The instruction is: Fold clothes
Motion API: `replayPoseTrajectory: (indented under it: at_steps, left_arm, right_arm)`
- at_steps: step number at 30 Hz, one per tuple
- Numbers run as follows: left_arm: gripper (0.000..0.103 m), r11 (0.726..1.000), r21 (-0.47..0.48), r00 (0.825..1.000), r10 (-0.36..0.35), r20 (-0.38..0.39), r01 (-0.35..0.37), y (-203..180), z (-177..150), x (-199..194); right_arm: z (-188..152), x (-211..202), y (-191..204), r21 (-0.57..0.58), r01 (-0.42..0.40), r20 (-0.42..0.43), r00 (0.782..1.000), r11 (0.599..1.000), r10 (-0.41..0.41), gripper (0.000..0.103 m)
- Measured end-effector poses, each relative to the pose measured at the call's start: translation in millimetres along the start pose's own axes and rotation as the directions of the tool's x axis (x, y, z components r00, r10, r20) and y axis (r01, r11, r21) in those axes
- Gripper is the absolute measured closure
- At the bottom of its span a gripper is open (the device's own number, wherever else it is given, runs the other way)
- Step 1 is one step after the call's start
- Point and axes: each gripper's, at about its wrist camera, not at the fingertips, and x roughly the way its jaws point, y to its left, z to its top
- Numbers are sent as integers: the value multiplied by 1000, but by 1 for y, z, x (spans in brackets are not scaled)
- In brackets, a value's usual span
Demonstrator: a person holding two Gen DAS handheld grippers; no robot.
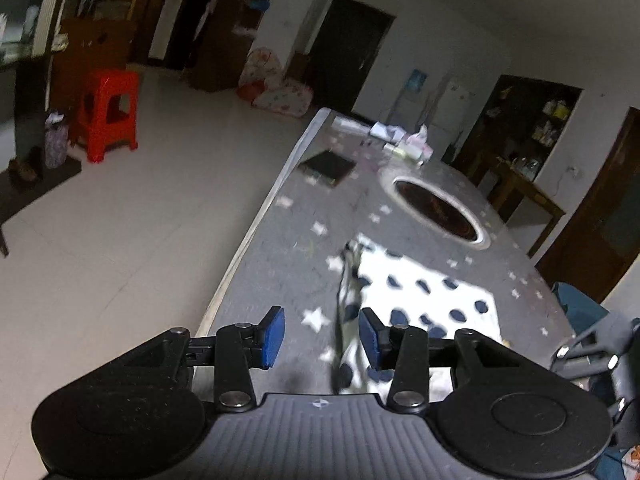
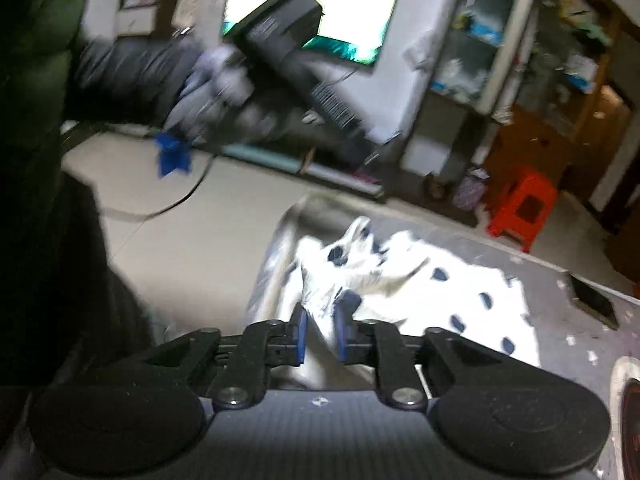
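Left gripper [image 1: 322,338] hangs above the near edge of the tabletop [image 1: 304,216], jaws spread wide with nothing between the blue pads. Just beyond its right pad lies the white garment with dark spots [image 1: 416,292], partly flat on the grey star-patterned cover, one edge bunched up along its left side.

Over on the right wrist view, the right gripper [image 2: 322,334] has its jaws clenched on a gathered fold of that same garment [image 2: 460,292], the cloth pulled up into a peak in front of the pads. The rest of it spreads out over the tabletop's corner.

Further along the tabletop sits a round inset with a pale rim and dark centre [image 1: 438,210], a flat dark rectangular object [image 1: 328,166] near the left edge, and a small heap of papers or cloth [image 1: 404,140] at the far end.

The room is dim: pale tiled floor [image 1: 120,240], a red plastic stool [image 1: 110,114], a dark doorway [image 1: 348,52]. In the right view a bright screen [image 2: 352,12] glows on the wall, and a gloved hand [image 2: 216,92], heavily blurred, grips the other device up high.
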Motion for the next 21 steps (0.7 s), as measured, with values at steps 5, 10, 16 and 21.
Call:
replayPoseTrajectory:
  at_steps: [5,10,16,21]
  left_arm:
    - [57,998,40,999,-42,5,42,-14,6,3]
    - [57,995,48,996,-85,5,85,-24,5,6]
    - [59,982,66,984,-178,-25,180,-44,-4,14]
    - [59,966,74,965,-239,-111,248,-60,-24,35]
  right_arm:
    - [3,-7,6,69,-99,-12,995,993,100,80]
    - [1,-18,-15,193,-43,13,999,980,41,80]
    - [-4,-18,-44,341,-16,61,998,940,-6,80]
    - [-13,-13,-59,405,-1,59,998,914,-25,80]
